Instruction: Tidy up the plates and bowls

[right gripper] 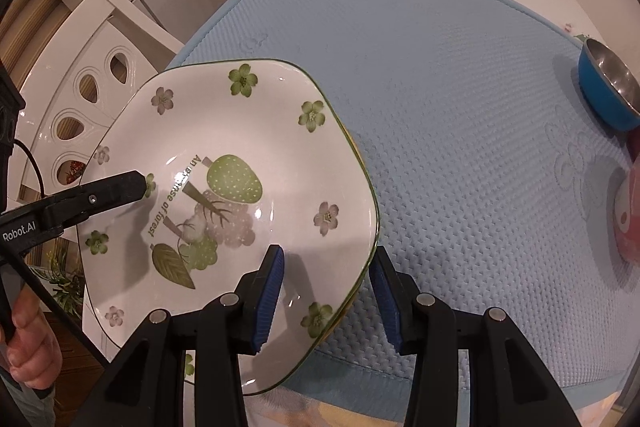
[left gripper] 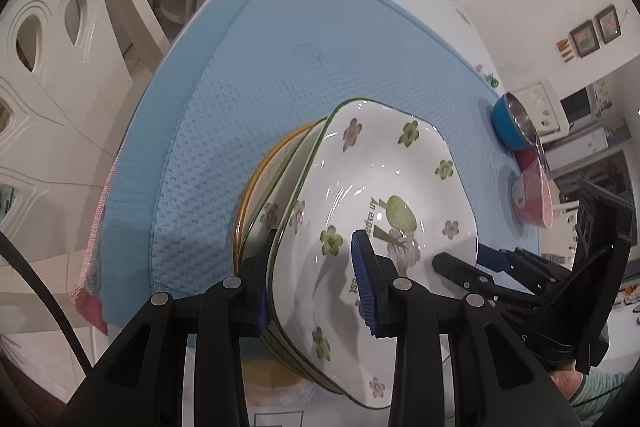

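- The floral plate (right gripper: 224, 163), white with green and mauve flowers and a forest print, sits on top of a small stack at the near edge of the blue quilted mat (right gripper: 460, 87); below it, the left wrist view shows at least one more green-rimmed plate and a yellow-rimmed plate (left gripper: 256, 179).
- The left gripper (left gripper: 316, 279) has its jaws around the stack's rim, one pad under the edge and one on the plate's face; whether they press firmly I cannot tell.
- The right gripper (right gripper: 328, 291) straddles the opposite rim with jaws spread, not yet pinching.
- Well apart on the mat's far right stand a blue steel-lined bowl (right gripper: 608, 95) and a pink bowl (right gripper: 628, 215), touching or nearly so.
- Judgement: the plates look gathered and stacked; the stack overhangs the mat toward the worktop edge, so seating it fully and nesting the two bowls seem to remain.
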Available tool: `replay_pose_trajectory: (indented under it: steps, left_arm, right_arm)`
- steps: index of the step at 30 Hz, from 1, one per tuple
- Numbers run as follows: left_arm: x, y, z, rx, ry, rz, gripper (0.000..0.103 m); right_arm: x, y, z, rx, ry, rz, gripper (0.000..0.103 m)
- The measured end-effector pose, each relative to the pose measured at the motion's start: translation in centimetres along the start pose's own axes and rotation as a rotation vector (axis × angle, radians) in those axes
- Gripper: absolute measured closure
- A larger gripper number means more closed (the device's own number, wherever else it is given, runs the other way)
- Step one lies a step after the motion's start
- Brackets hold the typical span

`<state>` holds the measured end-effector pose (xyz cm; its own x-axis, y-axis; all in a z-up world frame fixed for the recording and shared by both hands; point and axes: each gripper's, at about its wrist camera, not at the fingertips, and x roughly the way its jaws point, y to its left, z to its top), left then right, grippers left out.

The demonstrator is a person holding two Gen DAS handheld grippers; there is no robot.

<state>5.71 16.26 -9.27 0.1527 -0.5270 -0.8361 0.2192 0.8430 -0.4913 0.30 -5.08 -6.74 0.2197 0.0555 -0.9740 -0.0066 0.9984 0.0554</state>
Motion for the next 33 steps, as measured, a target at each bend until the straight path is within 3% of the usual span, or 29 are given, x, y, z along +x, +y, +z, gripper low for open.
replay_pose_trajectory:
  steps: [9,15,20,22,28,33]
  left_arm:
    - [0.0,-0.6,0.2,0.075,0.062,0.030,0.070]
    - [0.6,-3.2,0.6,0.236,0.174,0.172,0.070]
    - [0.1,-3.9,0.3,0.327,0.182,0.312,0.070]
    - [0.2,-4.1,0.4,0.351,0.182,0.323,0.070]
    - [0.3,-3.4,1.0,0.328,0.157,0.308,0.070]
    - [0.9,-1.6,2.0,0.247,0.137,0.329,0.068]
  right_arm:
    - [0.1,0.3,-0.2,-0.008,0.005,-0.020,0.060]
    - [0.2,0.4,0.0,0.007,0.010,-0.022,0.060]
    - [0.5,0.5,0.0,-0.002,0.016,-0.043,0.060]
    - [0.6,0.6,0.0,-0.001,0.018,-0.044,0.060]
    - [0.6,1.2,-0.5,0.009,0.022,-0.067,0.060]
    - [0.6,3.5,-1.2,0.027,0.017,-0.184,0.053]
